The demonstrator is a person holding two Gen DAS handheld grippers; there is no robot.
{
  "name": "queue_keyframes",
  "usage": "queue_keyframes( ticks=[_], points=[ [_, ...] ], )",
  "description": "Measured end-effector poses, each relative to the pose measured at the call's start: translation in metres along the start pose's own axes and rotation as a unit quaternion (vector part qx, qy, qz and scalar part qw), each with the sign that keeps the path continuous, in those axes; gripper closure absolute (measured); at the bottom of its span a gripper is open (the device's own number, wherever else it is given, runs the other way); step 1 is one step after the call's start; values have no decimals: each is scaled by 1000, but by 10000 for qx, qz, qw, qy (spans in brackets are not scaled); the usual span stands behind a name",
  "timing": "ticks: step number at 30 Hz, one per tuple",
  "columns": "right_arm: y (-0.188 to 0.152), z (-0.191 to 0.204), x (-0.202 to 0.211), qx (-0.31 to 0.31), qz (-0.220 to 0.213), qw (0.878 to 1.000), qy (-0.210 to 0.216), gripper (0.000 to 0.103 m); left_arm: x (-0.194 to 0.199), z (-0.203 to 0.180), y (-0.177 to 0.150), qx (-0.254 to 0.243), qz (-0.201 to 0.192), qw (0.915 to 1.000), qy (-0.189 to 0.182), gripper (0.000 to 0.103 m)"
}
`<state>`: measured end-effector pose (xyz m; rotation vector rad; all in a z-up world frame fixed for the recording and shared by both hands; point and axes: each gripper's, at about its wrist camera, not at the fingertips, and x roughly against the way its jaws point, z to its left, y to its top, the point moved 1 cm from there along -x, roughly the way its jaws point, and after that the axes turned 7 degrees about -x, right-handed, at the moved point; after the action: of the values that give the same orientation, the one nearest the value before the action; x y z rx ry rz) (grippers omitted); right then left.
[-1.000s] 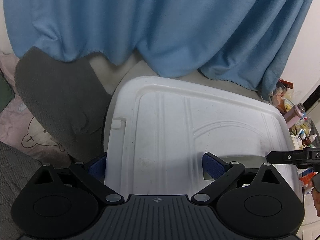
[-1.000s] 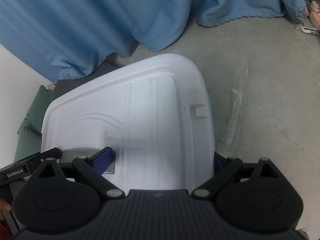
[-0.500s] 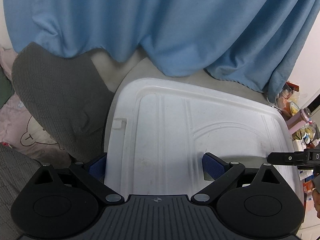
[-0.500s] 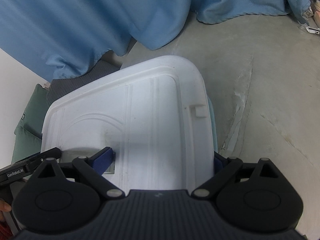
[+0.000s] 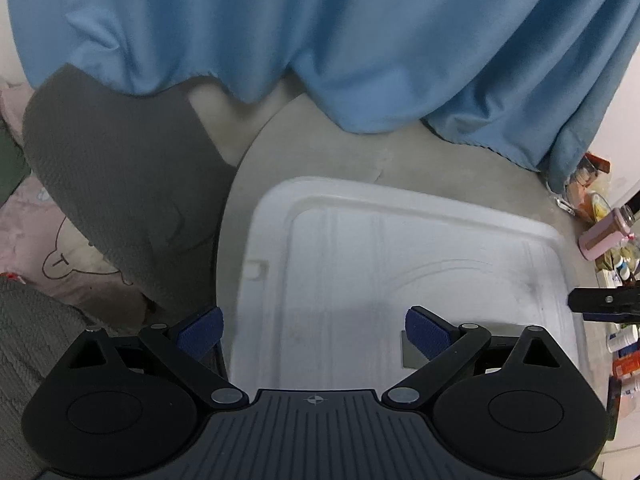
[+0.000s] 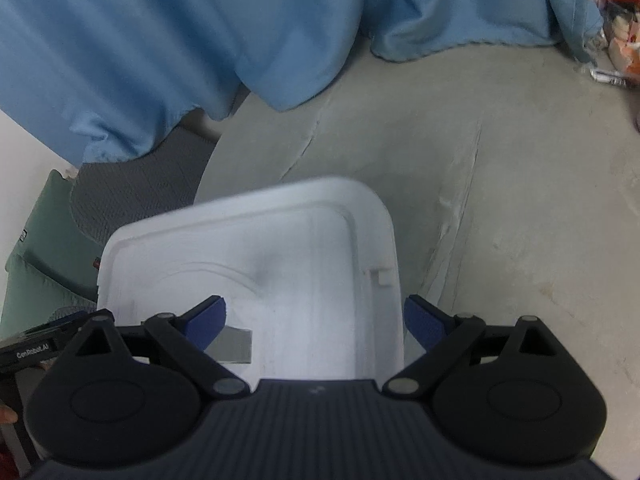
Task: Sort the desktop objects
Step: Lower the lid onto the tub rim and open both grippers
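A white plastic lid (image 5: 400,264) hangs over the round grey table (image 5: 360,156), held by its two short ends. My left gripper (image 5: 312,330) straddles the left end. One blue pad (image 5: 200,330) is at the outer rim and the other (image 5: 426,332) rests by a grey slot in the top. My right gripper (image 6: 314,322) grips the opposite end of the lid (image 6: 280,264) the same way, with its jaws wide. The lid looks blurred and foreshortened. Each view shows a piece of the other gripper at its edge.
A blue curtain (image 5: 320,40) hangs behind the table. A dark grey chair back (image 5: 120,184) and pink bedding (image 5: 36,240) lie to the left. A pink tumbler (image 5: 604,232) and several small bottles (image 5: 622,340) crowd the table's right side. Green fabric (image 6: 36,248) lies past the table's left edge.
The lid's far edge has dropped lower in both views, most in the right wrist view, where the lid now looks much shorter. More bare table shows beyond it.
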<state>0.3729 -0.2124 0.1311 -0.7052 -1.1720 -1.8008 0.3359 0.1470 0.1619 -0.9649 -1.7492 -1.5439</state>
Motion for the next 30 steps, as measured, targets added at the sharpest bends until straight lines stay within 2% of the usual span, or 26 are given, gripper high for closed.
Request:
queue_keyframes(
  ticks=[13,21,24,26,30],
  points=[
    [-9,-6,-2,116,66,9999,-74,7,5,3,-2,34,-52,10000,55,4],
    [-21,-1,-9,438,75,9983,-381,8,0,-2,-14,-130,77,9997,196,4],
    [-25,-2,-14,477,109,9978,-458,11,-2,-5,-18,-267,150,9992,246,4],
    [-28,-4,-20,485,179,9970,-570,21,-7,-6,-22,-324,249,9989,236,4],
    [-29,-13,-22,285,188,9985,-425,21,-12,-3,-26,-209,237,9994,117,2]
  ],
)
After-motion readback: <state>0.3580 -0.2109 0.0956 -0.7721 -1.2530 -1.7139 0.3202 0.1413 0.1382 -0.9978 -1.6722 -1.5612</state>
